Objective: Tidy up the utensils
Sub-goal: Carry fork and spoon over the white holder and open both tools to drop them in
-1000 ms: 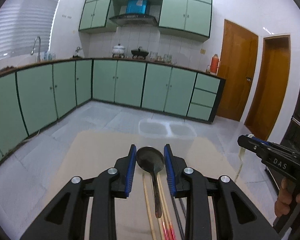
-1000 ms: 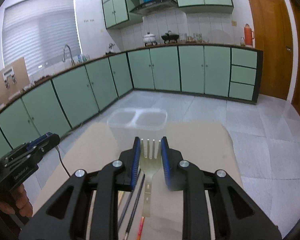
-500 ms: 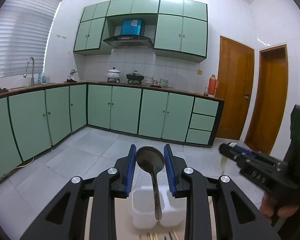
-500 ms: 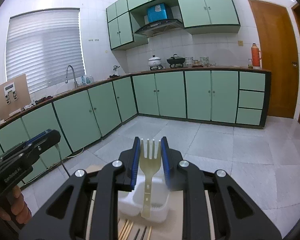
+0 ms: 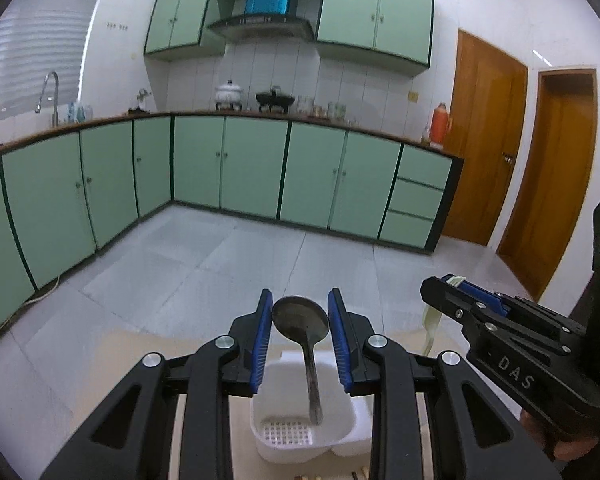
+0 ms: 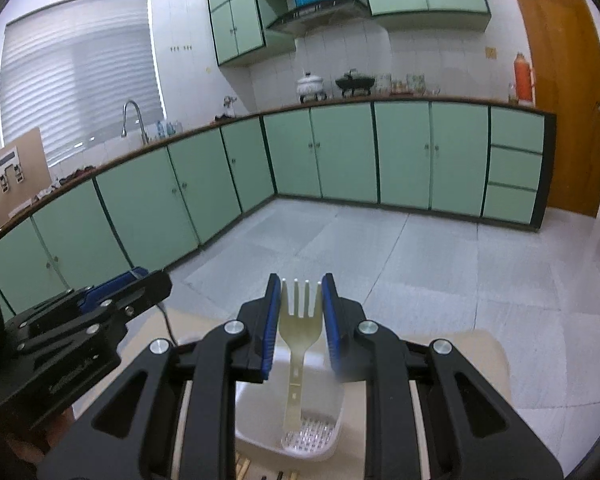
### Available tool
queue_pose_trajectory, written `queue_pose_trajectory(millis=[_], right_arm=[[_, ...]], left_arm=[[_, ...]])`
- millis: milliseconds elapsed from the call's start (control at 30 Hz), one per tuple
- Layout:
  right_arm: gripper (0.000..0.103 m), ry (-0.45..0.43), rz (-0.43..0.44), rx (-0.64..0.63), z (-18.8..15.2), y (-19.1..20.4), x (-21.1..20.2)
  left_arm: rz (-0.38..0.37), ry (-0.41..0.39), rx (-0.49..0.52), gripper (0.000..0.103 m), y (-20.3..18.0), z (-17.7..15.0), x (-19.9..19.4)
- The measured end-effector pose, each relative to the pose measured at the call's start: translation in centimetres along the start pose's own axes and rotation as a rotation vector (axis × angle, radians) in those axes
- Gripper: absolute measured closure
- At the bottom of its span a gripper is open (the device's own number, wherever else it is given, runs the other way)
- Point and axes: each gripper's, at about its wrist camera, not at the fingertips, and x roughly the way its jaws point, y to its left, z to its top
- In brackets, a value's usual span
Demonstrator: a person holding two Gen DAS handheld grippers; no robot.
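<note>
Metal spoon (image 5: 300, 322) — left fingers (image 5: 263, 332) clamp it | right fingers (image 6: 273, 322) clamp fork (image 6: 301, 320) | holder (image 5: 284, 432) — half-hidden

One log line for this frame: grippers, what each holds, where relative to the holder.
left gripper: shut on spoon, handle down over white holder | right gripper: shut on fork, handle down over holder | neither released

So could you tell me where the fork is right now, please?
The fork is clamped tines-up in the right gripper, centre of the right wrist view, its handle hanging down into the white utensil holder.
</note>
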Motion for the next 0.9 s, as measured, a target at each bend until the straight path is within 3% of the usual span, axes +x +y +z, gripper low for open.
queue_pose_trajectory(millis=[133,200,333,433,500,567,667,900], right_arm=[[0.079,0.030,0.005,0.007,-1.3,0.1,0.1],[0.070,0.030,-0.002,0.012,-1.6,0.2,-0.3],[0.063,0.015,-0.025,0.022,-1.9,0.1,-1.8],[0.047,-0.001,-0.050,0.032,-2.5,-0.1,-3.5],[0.024,-0.008,-0.077,0.033,-3.2,0.0,-5.1],[0.012,-0.024,-0.108,0.031,-4.2,0.1,-6.9],[0.008,-0.025,-0.126,0.025,-6.2,0.4,-9.1],[0.007,0.056,-0.121,0.051,-11.9,1.5,-12.9]], left_arm=[[0.008,0.013,-0.006,0.066,0.4,-0.8,-0.1],[0.012,0.010,-0.005,0.063,0.6,-0.7,-0.3],[0.026,0.000,0.006,0.056,0.7,-0.9,-2.0],[0.031,-0.010,0.010,0.048,0.7,-1.1,-3.6],[0.036,-0.008,0.012,0.040,0.7,-1.7,-5.2],[0.036,-0.003,0.009,0.031,0.8,-2.8,-6.9],[0.030,0.023,0.007,0.021,0.8,-4.9,-8.7],[0.021,0.128,-0.001,0.019,0.7,-11.0,-12.5]])
